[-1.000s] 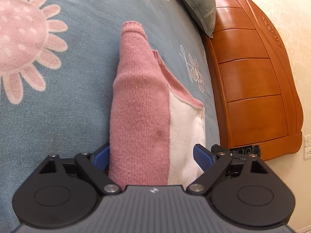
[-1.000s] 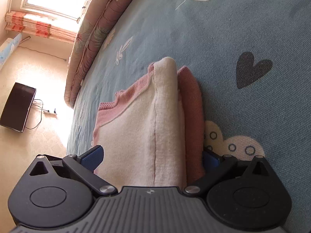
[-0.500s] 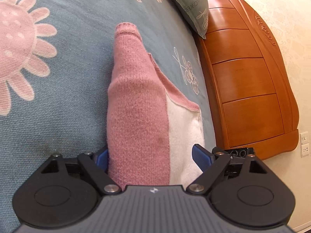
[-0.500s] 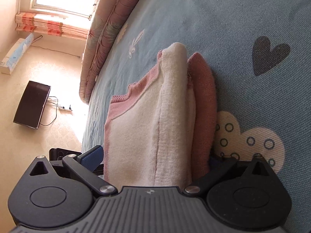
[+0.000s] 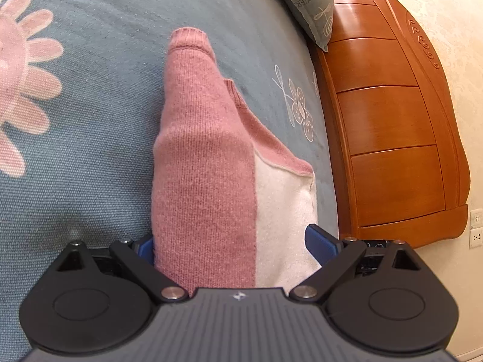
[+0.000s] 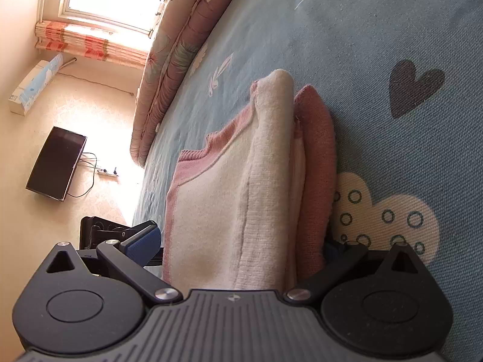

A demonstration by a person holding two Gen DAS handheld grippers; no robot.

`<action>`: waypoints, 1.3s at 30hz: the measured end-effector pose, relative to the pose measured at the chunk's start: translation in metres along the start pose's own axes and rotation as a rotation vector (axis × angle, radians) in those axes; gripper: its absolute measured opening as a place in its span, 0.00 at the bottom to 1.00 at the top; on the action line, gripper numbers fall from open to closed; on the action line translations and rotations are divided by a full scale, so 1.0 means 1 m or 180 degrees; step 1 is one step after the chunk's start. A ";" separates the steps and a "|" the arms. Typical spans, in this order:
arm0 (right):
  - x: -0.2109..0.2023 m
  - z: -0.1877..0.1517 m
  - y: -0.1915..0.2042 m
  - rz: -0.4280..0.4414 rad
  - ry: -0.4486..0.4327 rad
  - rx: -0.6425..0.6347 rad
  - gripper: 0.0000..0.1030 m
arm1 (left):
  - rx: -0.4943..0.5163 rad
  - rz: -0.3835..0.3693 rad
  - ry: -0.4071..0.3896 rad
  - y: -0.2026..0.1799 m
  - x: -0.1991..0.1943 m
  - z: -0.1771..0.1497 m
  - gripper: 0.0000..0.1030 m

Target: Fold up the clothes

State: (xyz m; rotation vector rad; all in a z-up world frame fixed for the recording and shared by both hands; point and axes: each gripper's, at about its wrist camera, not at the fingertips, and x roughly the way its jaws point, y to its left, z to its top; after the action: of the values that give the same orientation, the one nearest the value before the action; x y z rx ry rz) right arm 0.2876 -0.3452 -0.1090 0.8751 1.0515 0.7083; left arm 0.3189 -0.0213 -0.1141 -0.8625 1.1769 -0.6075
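- Left gripper (image 5: 232,246) jaws, just opening wider, straddle the folded pink-and-white sweater (image 5: 211,181) on the blue bedspread (image 5: 90,90)
- Right gripper (image 6: 241,244) jaws spread around its other end; pad contact unclear

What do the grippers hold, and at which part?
Apparently nothing: left gripper and right gripper straddle the folded sweater, pads not pressing; the left's jaws have just been opening.
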 end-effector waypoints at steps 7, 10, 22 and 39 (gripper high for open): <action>0.001 -0.001 0.000 -0.0005 0.0000 -0.0011 1.00 | 0.0047 -0.0022 -0.0137 0.000 -0.004 -0.019 0.93; 0.000 -0.002 -0.003 0.0011 0.0019 0.0010 1.00 | -0.0004 -0.0053 -0.0228 0.001 -0.004 -0.021 0.93; -0.008 0.002 0.010 0.0098 0.0035 0.0033 1.00 | -0.0058 -0.0058 -0.0123 -0.017 -0.009 -0.017 0.98; -0.006 -0.006 0.016 0.0069 0.0250 -0.0052 1.00 | -0.0065 -0.0101 0.0084 -0.019 0.003 -0.017 0.98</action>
State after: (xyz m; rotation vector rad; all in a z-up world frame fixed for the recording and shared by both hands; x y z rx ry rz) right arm 0.2786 -0.3409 -0.0937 0.8515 1.1060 0.7738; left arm 0.3042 -0.0383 -0.1021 -0.8941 1.1969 -0.6354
